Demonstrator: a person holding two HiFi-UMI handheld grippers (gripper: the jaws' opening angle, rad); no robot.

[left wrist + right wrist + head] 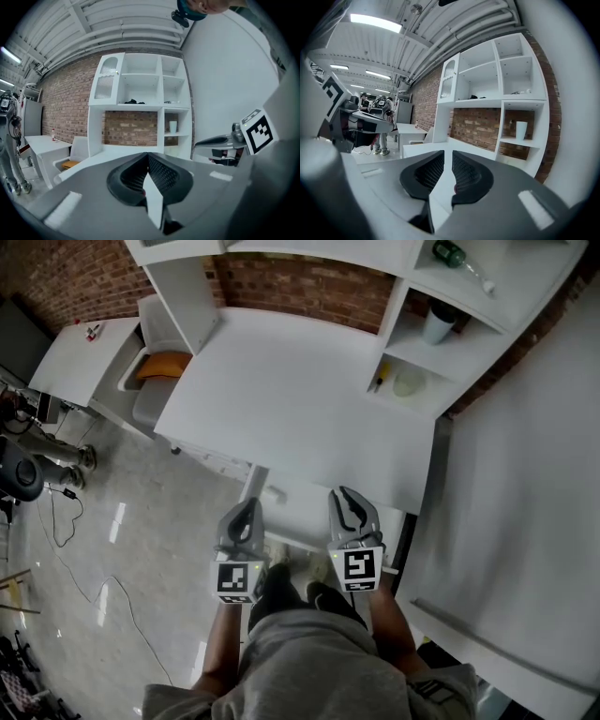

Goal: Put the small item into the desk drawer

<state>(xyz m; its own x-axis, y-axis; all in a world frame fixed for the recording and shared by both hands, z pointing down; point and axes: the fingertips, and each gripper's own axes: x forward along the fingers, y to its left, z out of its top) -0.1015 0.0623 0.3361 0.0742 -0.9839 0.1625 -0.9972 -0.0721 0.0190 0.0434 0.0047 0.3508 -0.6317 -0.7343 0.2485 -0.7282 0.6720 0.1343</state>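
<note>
With the left gripper (249, 506) closed and the right gripper (343, 495) barely ajar, both empty, the small item (380, 379), apparently a yellow stick in the shelf cubby (390, 399), looks light, rigid, best pinched mid-length.

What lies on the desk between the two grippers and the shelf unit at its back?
Nothing. The head view shows that stretch of white desk bare, from the left gripper and right gripper up to the shelf unit.
</note>
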